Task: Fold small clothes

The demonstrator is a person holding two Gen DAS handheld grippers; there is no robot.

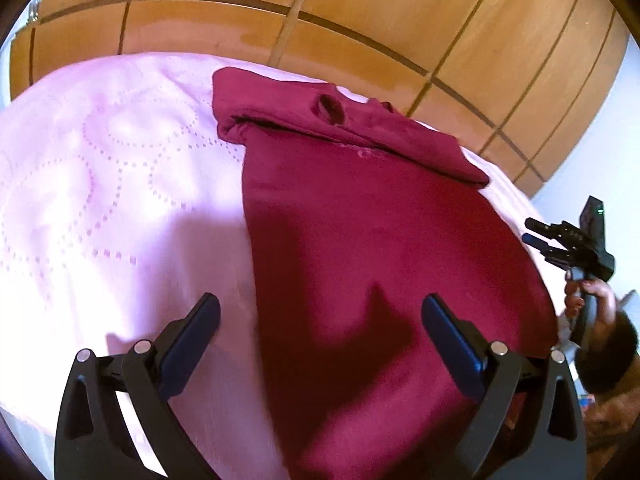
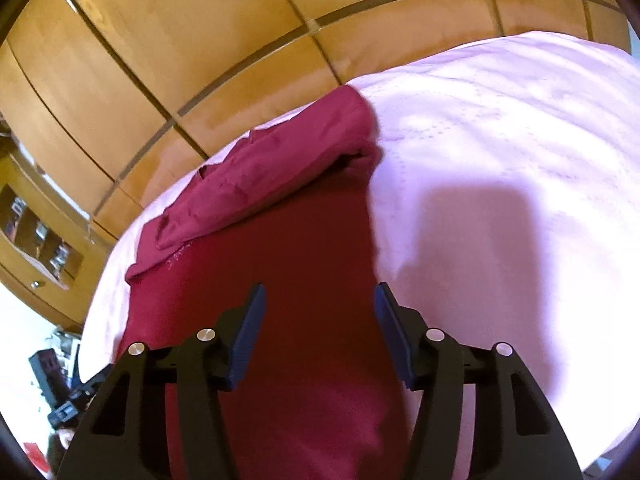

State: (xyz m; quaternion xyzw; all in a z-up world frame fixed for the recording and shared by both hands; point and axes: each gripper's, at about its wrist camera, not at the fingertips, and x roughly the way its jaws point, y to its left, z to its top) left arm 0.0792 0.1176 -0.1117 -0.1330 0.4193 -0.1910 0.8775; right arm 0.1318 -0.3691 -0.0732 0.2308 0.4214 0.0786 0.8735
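Red shirt (image 1: 360,240) lies on the pink bed (image 1: 100,180), top maybe folded over. Left gripper (image 1: 320,320) and right gripper (image 2: 318,312) jaws gape wide, holding nothing.

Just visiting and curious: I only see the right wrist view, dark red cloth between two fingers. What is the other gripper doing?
Observer: The left gripper is open and empty, one finger over the pink bedspread, the other over the maroon garment.
Operator: Is the garment folded yet?
Observer: Its top lies folded down as a band; the left wrist view shows a dark round opening in it, likely the neck hole.
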